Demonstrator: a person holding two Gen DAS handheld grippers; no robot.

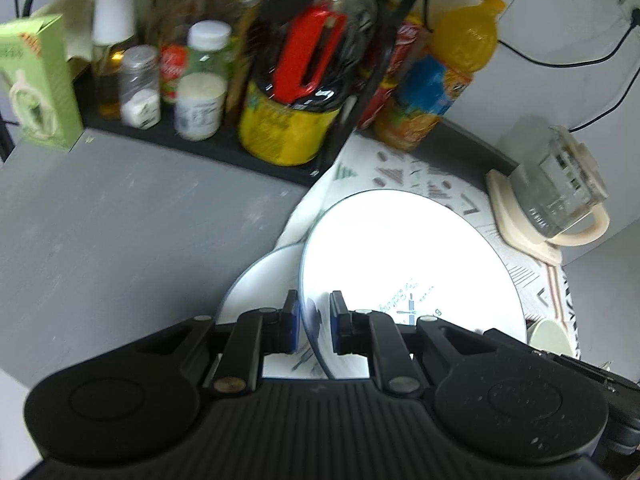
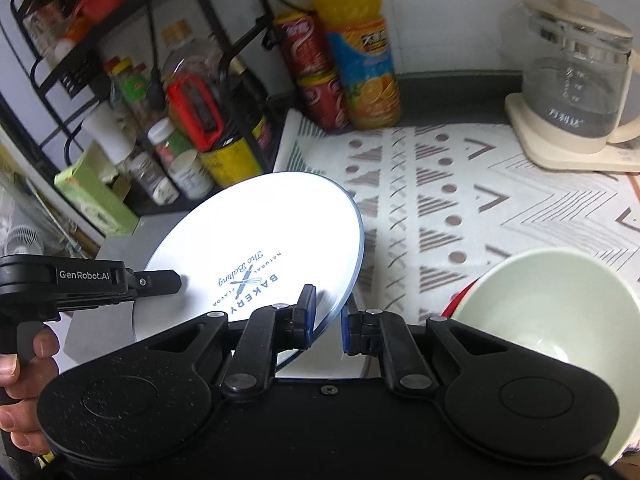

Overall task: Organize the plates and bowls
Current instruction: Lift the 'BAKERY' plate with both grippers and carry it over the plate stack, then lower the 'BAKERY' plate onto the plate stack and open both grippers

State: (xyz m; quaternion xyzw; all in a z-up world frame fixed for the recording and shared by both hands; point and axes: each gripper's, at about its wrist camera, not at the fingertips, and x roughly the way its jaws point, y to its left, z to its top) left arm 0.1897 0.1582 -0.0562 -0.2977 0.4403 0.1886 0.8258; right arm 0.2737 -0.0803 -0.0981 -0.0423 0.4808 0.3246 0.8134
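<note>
A white plate [image 1: 400, 256] with blue "BAKERY" print is held tilted above the counter; it also shows in the right wrist view [image 2: 260, 232]. My left gripper [image 1: 314, 320] is shut on its rim, and it shows at the left of the right wrist view [image 2: 160, 282]. My right gripper [image 2: 328, 316] has its jaws around the plate's opposite rim with a gap showing. A second white plate [image 1: 260, 280] lies under the held one. A pale green bowl [image 2: 556, 320] sits at the right over a red rim [image 2: 460, 300].
A black rack [image 1: 224, 148] with bottles, jars and a yellow can [image 1: 288, 128] stands at the back left. An orange juice bottle [image 2: 356, 52] and red cans [image 2: 316, 72] stand behind the patterned mat [image 2: 460, 200]. A glass kettle [image 2: 576, 88] sits at the back right.
</note>
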